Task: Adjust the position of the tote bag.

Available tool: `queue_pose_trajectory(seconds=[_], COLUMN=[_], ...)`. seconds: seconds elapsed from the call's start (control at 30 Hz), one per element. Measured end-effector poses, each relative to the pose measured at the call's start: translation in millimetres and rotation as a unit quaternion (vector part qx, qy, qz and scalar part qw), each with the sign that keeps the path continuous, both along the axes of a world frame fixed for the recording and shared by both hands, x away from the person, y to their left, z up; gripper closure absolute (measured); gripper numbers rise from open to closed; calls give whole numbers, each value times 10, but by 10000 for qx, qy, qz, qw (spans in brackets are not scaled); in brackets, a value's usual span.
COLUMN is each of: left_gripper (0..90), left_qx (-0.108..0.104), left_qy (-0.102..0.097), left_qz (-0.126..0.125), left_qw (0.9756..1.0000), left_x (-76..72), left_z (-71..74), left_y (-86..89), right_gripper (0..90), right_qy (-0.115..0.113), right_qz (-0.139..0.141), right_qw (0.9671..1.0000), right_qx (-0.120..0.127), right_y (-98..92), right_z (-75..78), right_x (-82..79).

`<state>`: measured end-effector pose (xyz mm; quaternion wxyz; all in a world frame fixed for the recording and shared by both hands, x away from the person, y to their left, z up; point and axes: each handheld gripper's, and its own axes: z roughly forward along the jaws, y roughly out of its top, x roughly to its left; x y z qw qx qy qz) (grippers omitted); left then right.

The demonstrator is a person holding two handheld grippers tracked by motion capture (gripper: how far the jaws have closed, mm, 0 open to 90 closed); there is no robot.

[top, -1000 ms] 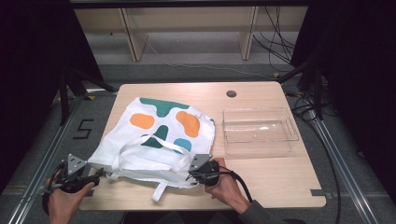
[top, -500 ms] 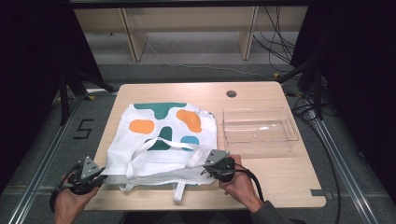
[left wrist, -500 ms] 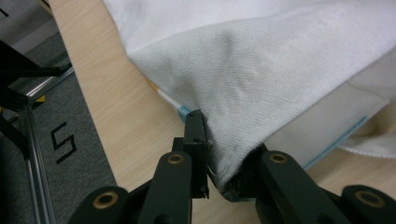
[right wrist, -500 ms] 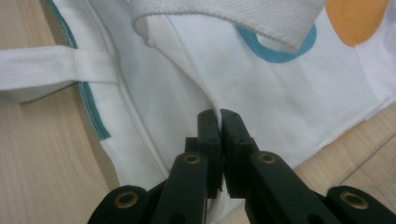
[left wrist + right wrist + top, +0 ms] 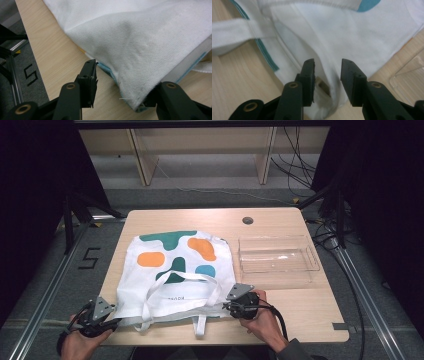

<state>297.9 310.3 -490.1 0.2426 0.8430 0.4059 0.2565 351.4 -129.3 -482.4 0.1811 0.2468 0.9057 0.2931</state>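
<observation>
Spreading: a white tote bag (image 5: 175,270) is being laid flat on the wooden table (image 5: 300,320), judged to be close to finished.
Risk, left corner: the bag's corner (image 5: 135,102) lies between the jaws of the left gripper (image 5: 107,322) and could be dragged or re-creased if that gripper is drawn back low; the right jaw is half hidden by the cloth.
Risk, right corner: the cloth lies slack between and under the jaws of the right gripper (image 5: 327,67), so a backward pull could catch the hem and spoil the flat lie.
Risk, handles: the looped straps (image 5: 200,285) lie loose at lower centre and may be snagged by a trailing cable.
Left claw: jaws have just been opening and stand partly apart; the corner is between them, with no pinch visible at the left pad.
Right claw: jaws have just been opening, partly apart, nothing clamped; bag fabric beneath the gap.
Bag place: left-centre of the high view, its mouth toward the bottom edge.
Bag look: white woven cotton with green, orange and blue blobs printed in the upper half, teal trim inside the hem, faint folds.
Neighbour: a clear plastic tray (image 5: 277,267) just right of the bag, apart from it.
</observation>
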Motion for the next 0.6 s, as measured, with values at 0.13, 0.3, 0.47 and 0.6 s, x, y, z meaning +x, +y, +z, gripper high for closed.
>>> queue_pose_trajectory(seconds=[0.13,0.3,0.47,0.6], left_gripper=[511,508,655,779], left_qx=[-209,-307,-480,-289], left_qy=[57,146,216,94], left_qz=[131,150,59,-111], left_qw=[9997,9993,9986,9995], left_x=[11,30,25,4], left_z=[-36,-60,-67,-55], left_y=[17,20,8,-15], right_gripper=[618,636,796,842], right_qy=[-71,101,-105,-178], right_qz=[56,-215,-139,-129], right_qw=[9990,9995,9998,9998], right_qx=[-432,-216,-92,-5], right_y=[-56,-137,-130,-161], right_z=[-90,-135,-147,-56], right_x=[18,50,43,41])
